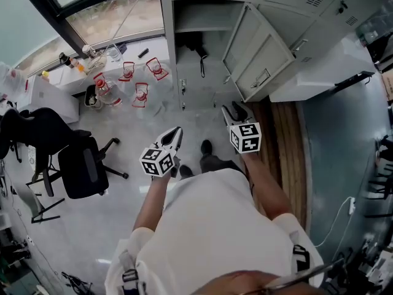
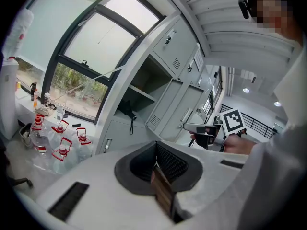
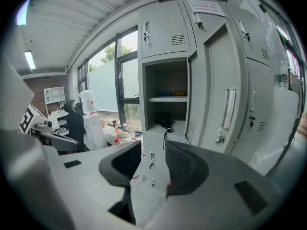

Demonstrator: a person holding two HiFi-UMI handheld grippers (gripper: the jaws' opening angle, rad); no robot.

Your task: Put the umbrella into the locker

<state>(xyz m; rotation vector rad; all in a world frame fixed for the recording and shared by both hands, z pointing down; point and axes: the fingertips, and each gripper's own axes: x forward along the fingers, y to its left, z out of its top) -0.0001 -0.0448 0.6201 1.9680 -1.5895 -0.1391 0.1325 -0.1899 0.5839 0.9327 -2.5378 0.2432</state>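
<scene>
Red-capped bottles (image 1: 141, 93) stand left of the locker (image 1: 169, 48), a chair (image 1: 80, 165) farther left, the door (image 1: 258, 57) swung open rightward; inside, under the shelf (image 3: 168, 99), lies the black umbrella (image 1: 195, 43), strap (image 1: 202, 66) dangling over the edge; left gripper (image 1: 177, 132) closed on nothing, right gripper (image 1: 233, 109) half open, empty.

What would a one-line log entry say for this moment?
umbrella: inside locker, strap hanging down | locker door: open | left gripper: shut, empty | right gripper: open, empty
</scene>
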